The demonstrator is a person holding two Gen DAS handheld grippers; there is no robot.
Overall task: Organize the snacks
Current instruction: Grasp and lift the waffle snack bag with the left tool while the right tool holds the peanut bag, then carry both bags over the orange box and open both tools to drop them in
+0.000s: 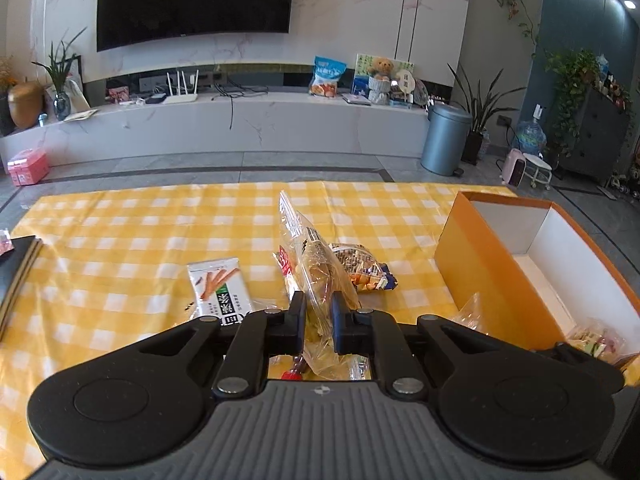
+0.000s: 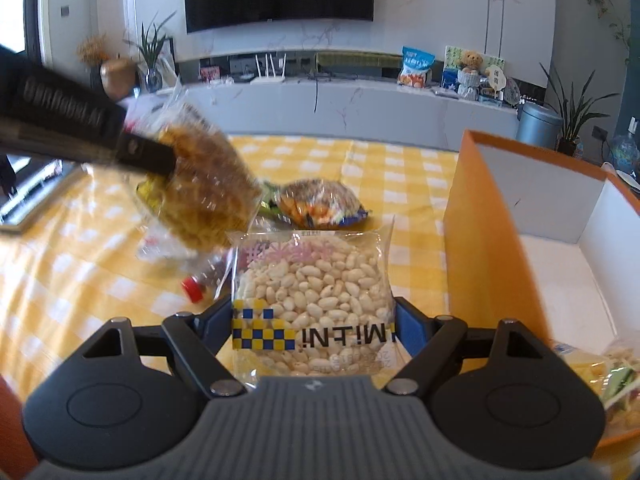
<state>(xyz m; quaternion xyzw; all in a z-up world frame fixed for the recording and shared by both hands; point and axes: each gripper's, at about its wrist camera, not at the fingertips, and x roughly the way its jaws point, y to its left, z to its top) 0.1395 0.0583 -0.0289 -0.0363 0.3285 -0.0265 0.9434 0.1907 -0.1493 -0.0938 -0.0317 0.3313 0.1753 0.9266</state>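
Snacks are both held above the checked cloth (image 1: 120, 240): the left gripper (image 1: 319, 320) pinches a clear bag (image 1: 316, 276) by thin film that could slip, the right gripper (image 2: 314, 320) clamps a puffed-rice pack (image 2: 316, 292) that might clip the orange box (image 2: 480, 240) wall.

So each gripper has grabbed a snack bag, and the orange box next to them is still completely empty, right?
Not quite. Both grippers do hold bags, but the orange box is not empty: the right wrist view shows a snack packet already lying in its near corner.

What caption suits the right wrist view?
Right gripper holds a puffed-rice pack beside the orange box; left gripper lifts a clear snack bag.
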